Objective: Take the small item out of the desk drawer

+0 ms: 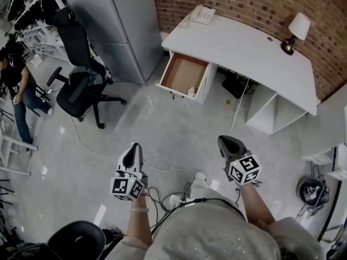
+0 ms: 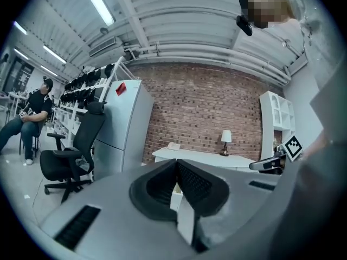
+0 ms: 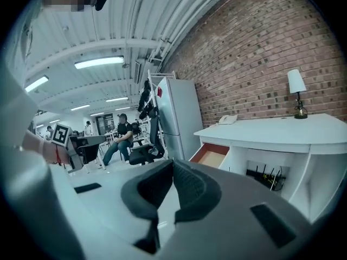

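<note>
The item [image 1: 191, 91] sits in the open drawer's [image 1: 181, 72] front corner, its axis unclear. The left hand-held gripper [image 1: 133, 147] and right hand-held gripper [image 1: 225, 141] are closed, empty.

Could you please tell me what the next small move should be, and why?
Probably step closer and carry the right gripper toward the open drawer: that gripper is shut, empty and well short of it, and the small white item lies in the drawer's front corner.
</note>
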`<state>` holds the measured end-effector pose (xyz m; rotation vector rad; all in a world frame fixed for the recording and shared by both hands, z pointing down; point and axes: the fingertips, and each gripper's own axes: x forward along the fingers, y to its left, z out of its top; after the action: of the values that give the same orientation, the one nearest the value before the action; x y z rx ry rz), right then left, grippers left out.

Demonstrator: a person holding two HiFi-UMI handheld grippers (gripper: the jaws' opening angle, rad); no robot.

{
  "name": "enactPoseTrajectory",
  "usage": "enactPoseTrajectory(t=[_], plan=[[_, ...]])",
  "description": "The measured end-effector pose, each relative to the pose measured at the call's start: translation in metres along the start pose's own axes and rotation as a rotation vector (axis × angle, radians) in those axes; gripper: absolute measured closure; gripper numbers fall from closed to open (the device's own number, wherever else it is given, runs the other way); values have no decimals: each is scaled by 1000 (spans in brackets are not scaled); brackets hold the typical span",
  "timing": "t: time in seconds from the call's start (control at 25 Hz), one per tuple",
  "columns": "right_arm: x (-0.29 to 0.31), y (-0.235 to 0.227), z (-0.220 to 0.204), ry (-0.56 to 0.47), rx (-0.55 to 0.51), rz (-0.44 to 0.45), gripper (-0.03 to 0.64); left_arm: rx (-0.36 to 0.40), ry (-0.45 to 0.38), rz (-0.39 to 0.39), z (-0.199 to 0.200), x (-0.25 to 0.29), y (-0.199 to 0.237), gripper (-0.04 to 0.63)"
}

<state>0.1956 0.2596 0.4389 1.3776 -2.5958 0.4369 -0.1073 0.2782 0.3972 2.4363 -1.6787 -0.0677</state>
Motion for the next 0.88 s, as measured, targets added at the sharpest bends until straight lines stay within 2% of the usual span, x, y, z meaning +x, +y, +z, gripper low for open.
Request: enactPoseTrajectory(t=[0.24, 0.52, 0.72, 0.88], plan=[[24, -46, 4, 30, 17, 24, 611, 1, 11, -5, 0, 60, -14, 591], [47, -79, 8, 47, 35, 51, 611, 16, 29, -4, 1, 106, -22, 591], [65, -90, 8, 59, 32, 84, 611, 9, 17, 6, 0, 122, -27, 591], [75, -84, 11, 65, 43, 115, 611, 15, 42, 6, -8, 120, -25, 591]])
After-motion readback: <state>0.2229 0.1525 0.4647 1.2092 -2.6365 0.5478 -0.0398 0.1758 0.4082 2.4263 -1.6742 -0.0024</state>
